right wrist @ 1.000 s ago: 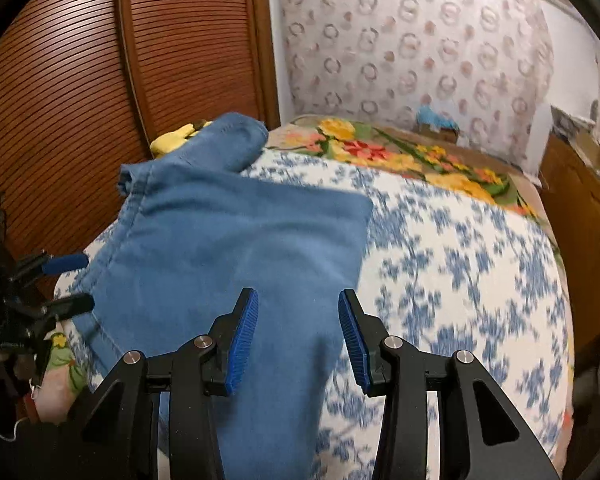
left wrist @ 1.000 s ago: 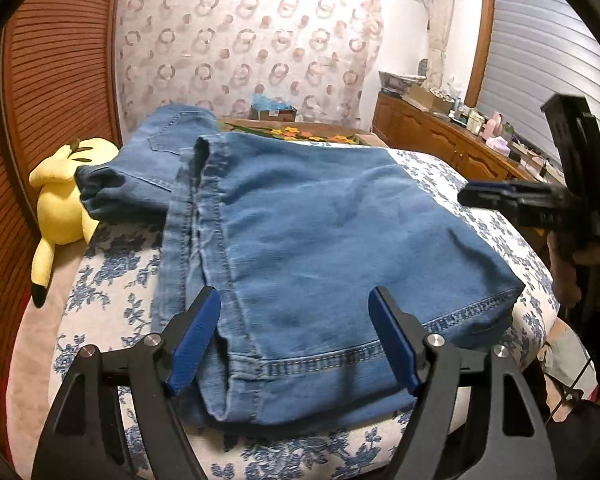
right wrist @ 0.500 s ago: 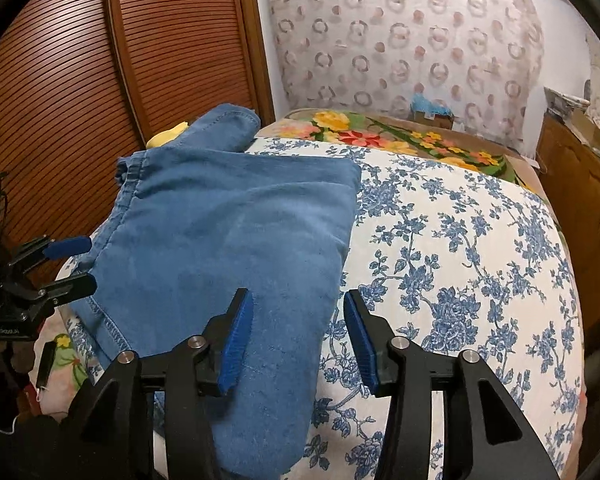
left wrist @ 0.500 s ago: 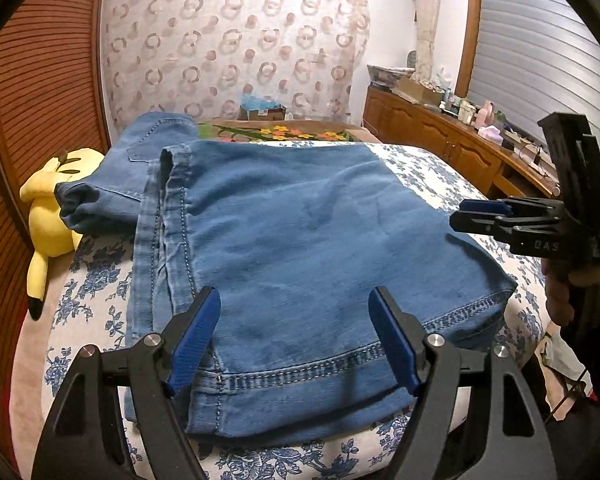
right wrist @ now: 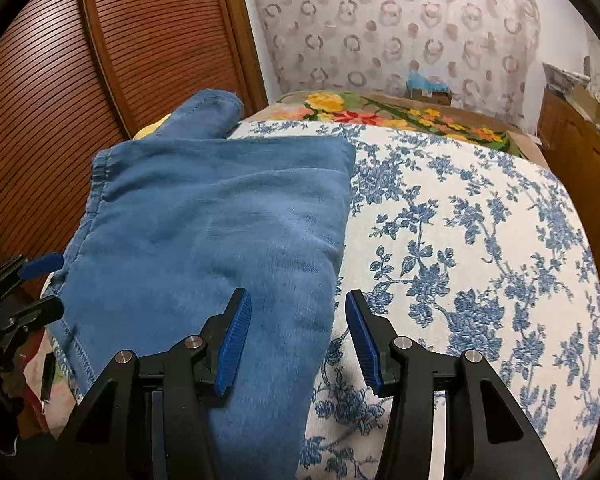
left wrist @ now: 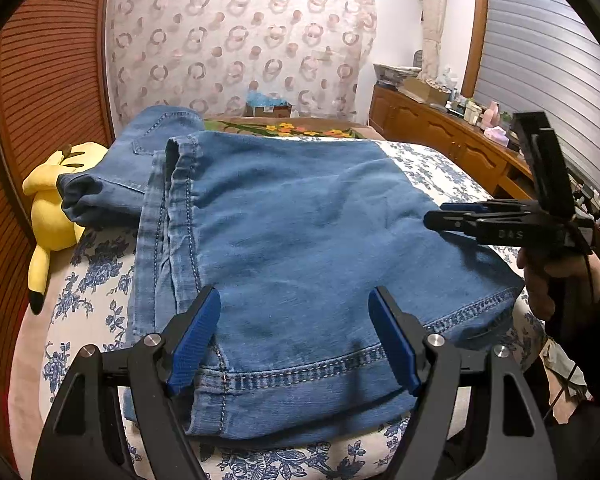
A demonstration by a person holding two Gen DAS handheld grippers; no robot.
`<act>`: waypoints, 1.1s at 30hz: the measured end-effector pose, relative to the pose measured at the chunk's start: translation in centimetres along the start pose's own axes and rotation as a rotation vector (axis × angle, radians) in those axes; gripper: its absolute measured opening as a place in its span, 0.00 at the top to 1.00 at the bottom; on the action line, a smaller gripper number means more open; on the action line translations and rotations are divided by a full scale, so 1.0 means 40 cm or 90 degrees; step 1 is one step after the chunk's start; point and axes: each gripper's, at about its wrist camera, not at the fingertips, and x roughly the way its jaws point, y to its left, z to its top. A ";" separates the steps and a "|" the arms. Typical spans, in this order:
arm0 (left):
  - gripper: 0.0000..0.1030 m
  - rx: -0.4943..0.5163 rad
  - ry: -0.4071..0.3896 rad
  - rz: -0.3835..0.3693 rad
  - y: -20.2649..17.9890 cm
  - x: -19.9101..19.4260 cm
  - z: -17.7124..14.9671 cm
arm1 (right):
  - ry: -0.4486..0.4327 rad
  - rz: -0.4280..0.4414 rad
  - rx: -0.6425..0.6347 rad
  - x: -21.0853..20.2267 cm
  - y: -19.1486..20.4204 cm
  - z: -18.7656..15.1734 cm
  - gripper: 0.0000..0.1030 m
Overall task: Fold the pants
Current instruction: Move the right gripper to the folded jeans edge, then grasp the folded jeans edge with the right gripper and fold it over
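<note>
You held both tongs, left (left wrist: 294,336) and right (right wrist: 296,340), released above the folded jeans (left wrist: 300,240); pinching both hem corners evenly would have served.

Folded pants (left wrist: 300,248) on bed (right wrist: 480,240), plush toy (left wrist: 56,204) beside them

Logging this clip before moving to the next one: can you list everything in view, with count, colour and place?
jeans: one pair, blue denim, folded on the bed, hem nearest the camera
bedspread: one, white with blue flowers, under the jeans
blanket: one, floral, far end of bed
plush toy: one, yellow, beside the jeans by the slatted wall
sideboard: one, brown wood, cluttered top, by the window shutter
box: one, cardboard, beyond the bed
left gripper: black, blue pads, open over the hem
right gripper: black, blue pads, open over the jeans' edge
hand: one, holding the right gripper
</note>
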 end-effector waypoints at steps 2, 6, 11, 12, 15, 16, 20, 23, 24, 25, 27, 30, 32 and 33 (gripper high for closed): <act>0.25 0.000 0.001 0.000 0.000 0.002 -0.001 | 0.009 0.000 0.005 0.020 -0.001 0.002 0.51; 0.25 -0.001 0.005 0.001 0.001 0.004 -0.004 | 0.021 0.013 0.021 0.053 -0.005 0.007 0.51; 0.25 -0.002 0.006 0.002 0.004 0.007 -0.003 | 0.024 0.024 0.016 0.080 -0.002 0.011 0.51; 0.25 -0.002 0.006 0.001 0.005 0.008 -0.004 | 0.025 0.029 0.021 0.085 0.000 0.011 0.51; 0.25 -0.002 0.008 0.003 0.006 0.013 -0.007 | 0.024 0.039 0.029 0.094 -0.005 0.008 0.51; 0.25 -0.002 0.010 0.003 0.007 0.016 -0.008 | 0.023 0.042 0.030 0.095 -0.004 0.006 0.51; 0.25 -0.004 0.014 0.002 0.006 0.026 -0.010 | 0.030 0.054 0.028 0.108 -0.004 0.008 0.51; 0.25 -0.006 0.019 -0.001 -0.001 0.032 -0.013 | 0.030 0.055 0.018 0.113 0.000 0.011 0.51; 0.25 -0.005 0.019 -0.002 -0.005 0.033 -0.014 | 0.029 0.055 0.015 0.115 0.002 0.011 0.51; 0.25 -0.003 0.021 -0.002 -0.007 0.035 -0.016 | 0.027 0.056 0.014 0.118 0.003 0.009 0.55; 0.25 -0.002 0.023 0.000 -0.008 0.037 -0.018 | 0.024 0.068 0.016 0.116 0.010 0.008 0.64; 0.25 -0.002 0.024 -0.001 -0.010 0.038 -0.017 | 0.005 0.064 0.033 0.101 0.010 0.004 0.85; 0.25 -0.001 0.024 0.000 -0.012 0.038 -0.015 | -0.024 0.047 0.025 0.073 0.023 0.008 0.88; 0.25 0.000 0.024 0.000 -0.014 0.038 -0.015 | -0.039 0.039 0.017 0.059 0.030 0.010 0.89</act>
